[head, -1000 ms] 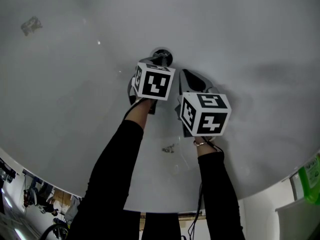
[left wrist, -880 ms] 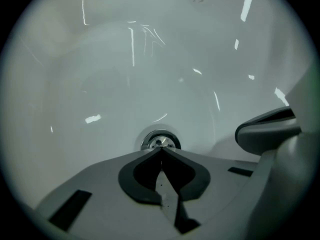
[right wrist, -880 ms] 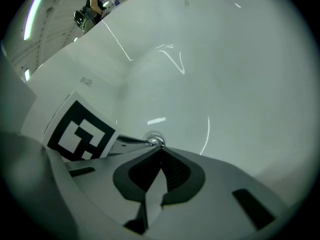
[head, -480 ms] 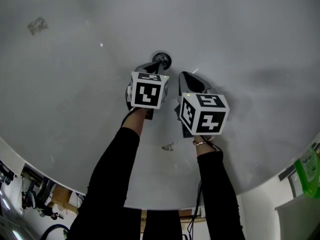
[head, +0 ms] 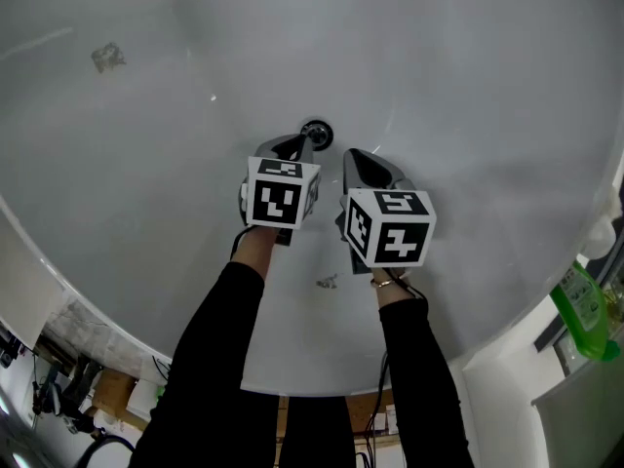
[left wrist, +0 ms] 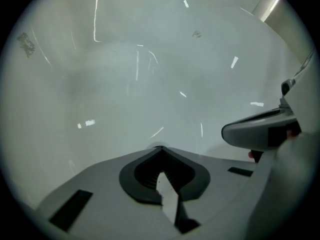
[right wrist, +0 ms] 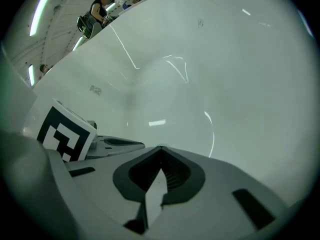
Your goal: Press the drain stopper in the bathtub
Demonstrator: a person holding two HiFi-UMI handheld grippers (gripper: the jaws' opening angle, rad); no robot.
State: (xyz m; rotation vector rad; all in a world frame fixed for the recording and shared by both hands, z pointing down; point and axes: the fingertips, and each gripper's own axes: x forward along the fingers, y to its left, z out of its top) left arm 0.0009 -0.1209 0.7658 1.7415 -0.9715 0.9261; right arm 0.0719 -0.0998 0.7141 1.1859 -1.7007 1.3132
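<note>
The round metal drain stopper [head: 315, 134] sits in the floor of the white bathtub [head: 458, 86] in the head view. My left gripper [head: 300, 144] points at it with its jaws shut and its tip at the stopper's near-left edge; I cannot tell whether they touch. My right gripper [head: 355, 156] is shut too, a little to the right of the stopper and apart from it. In the left gripper view the shut jaws [left wrist: 158, 148] hide the stopper. The right gripper view shows its shut jaws [right wrist: 160, 148] against bare tub wall, with the left gripper's marker cube [right wrist: 65, 133] beside them.
A small scrap of debris [head: 327, 282] lies on the tub floor near my arms. A faint mark [head: 107, 58] is on the far left wall. A green bottle [head: 585, 310] stands outside the tub rim at the right.
The left gripper has drawn back slightly from over the stopper, so more of the stopper shows. The head view has shifted, and both grippers sit lower in the picture.
</note>
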